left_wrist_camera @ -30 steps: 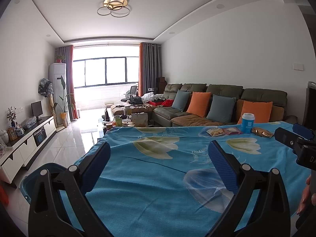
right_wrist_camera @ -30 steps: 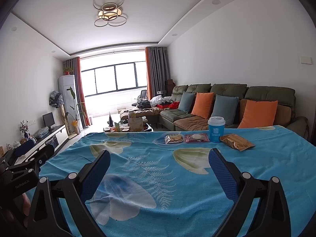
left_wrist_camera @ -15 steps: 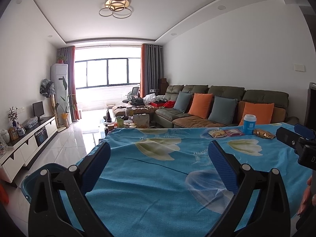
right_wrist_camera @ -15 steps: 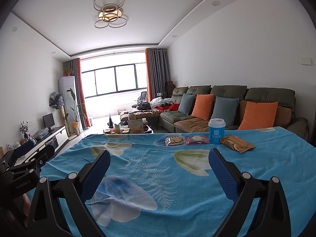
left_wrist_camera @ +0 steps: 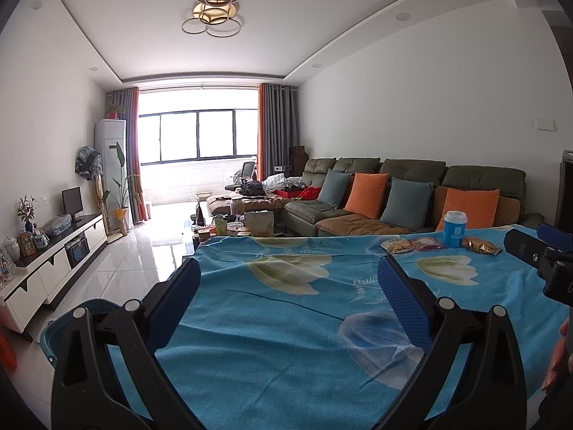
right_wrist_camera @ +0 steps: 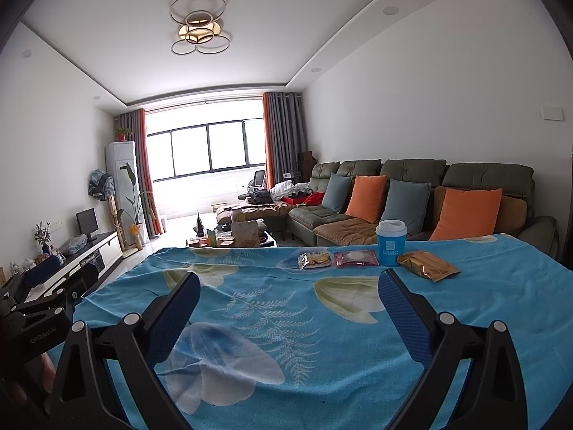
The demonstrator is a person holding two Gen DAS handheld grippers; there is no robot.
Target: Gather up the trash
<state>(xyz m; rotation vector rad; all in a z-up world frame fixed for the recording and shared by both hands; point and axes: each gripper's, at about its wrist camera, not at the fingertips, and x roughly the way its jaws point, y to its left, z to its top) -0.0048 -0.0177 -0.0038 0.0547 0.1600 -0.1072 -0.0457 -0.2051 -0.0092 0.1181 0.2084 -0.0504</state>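
On the far side of the blue flowered tablecloth (right_wrist_camera: 286,308) lies a row of trash: a clear snack packet (right_wrist_camera: 315,260), a pink packet (right_wrist_camera: 355,259), a blue paper cup with a white lid (right_wrist_camera: 391,242) and a gold wrapper (right_wrist_camera: 428,269). The left wrist view shows the same row far right: snack packet (left_wrist_camera: 396,245), pink packet (left_wrist_camera: 426,243), cup (left_wrist_camera: 454,228), gold wrapper (left_wrist_camera: 480,245). My right gripper (right_wrist_camera: 289,288) hovers open over the near cloth, well short of the trash. My left gripper (left_wrist_camera: 289,281) is open too, empty, left of the row.
A blue bin (left_wrist_camera: 71,319) stands on the floor at the table's left corner. Beyond the table are a green sofa (right_wrist_camera: 412,193) with orange and grey cushions, a cluttered coffee table (right_wrist_camera: 232,238) and a white TV cabinet (left_wrist_camera: 46,261). A hand (left_wrist_camera: 558,354) shows at the right edge.
Both views have tilted slightly upward, so the table and trash sit a little lower in frame. Both grippers stay open and nothing on the table has moved.
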